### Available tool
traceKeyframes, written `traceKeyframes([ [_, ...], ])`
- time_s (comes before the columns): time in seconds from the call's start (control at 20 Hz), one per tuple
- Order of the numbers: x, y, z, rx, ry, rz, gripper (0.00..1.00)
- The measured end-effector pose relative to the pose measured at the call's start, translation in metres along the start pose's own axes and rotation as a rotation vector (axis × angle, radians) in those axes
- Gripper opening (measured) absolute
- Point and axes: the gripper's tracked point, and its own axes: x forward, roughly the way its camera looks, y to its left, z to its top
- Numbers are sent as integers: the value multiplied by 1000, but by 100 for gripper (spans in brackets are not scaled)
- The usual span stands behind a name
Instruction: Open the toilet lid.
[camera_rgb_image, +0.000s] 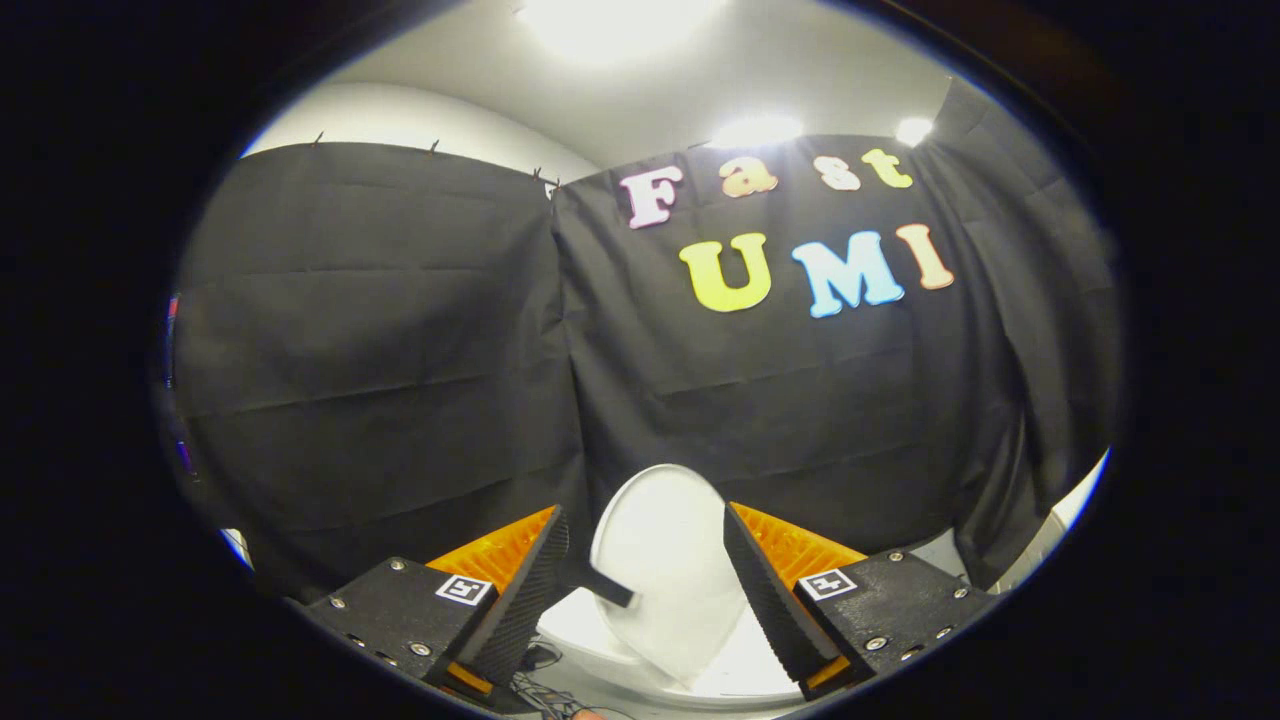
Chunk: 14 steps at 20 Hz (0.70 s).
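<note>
Looking along my claw (645, 560), I had the left finger (520, 590) first: black ribbed pad on the inner face, orange plastic behind it, black mount block with a small square marker (465, 589) on top. A short dark tab (605, 590) stuck out from its inner side toward the gap, lying across the lower left edge of the lid; could not tell whether it touched.

Between the fingers sat the toilet lid (665, 570), white, oval, raised and tilted, its rounded top edge rising just above the fingertips against the black cloth wall (400, 350). The fingers stood wide apart, one on each side of the lid. The left pad was clear of it with a dark gap showing. The right pad ran along the lid's right edge, but I could not tell if it pressed. So no grip that I could confirm.

Below the lid, the white toilet rim (600, 625) showed as a pale curve between the finger bases, with some dark cables (540, 685) lying just under the left finger.

Right finger (770, 590) matched the left: ribbed black pad, orange back, black block with its own square marker (825, 583). Beyond it, cloth wall again, folded.
</note>
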Motion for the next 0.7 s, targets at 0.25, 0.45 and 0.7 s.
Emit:
traceKeyframes([
  [0.25, -43, -92, 7, -63, -29, -78, 95],
  [0.45, -73, -158, 2, -122, -18, -128, 96],
  [0.7, -100, -215, -8, -122, 3, -126, 96],
])
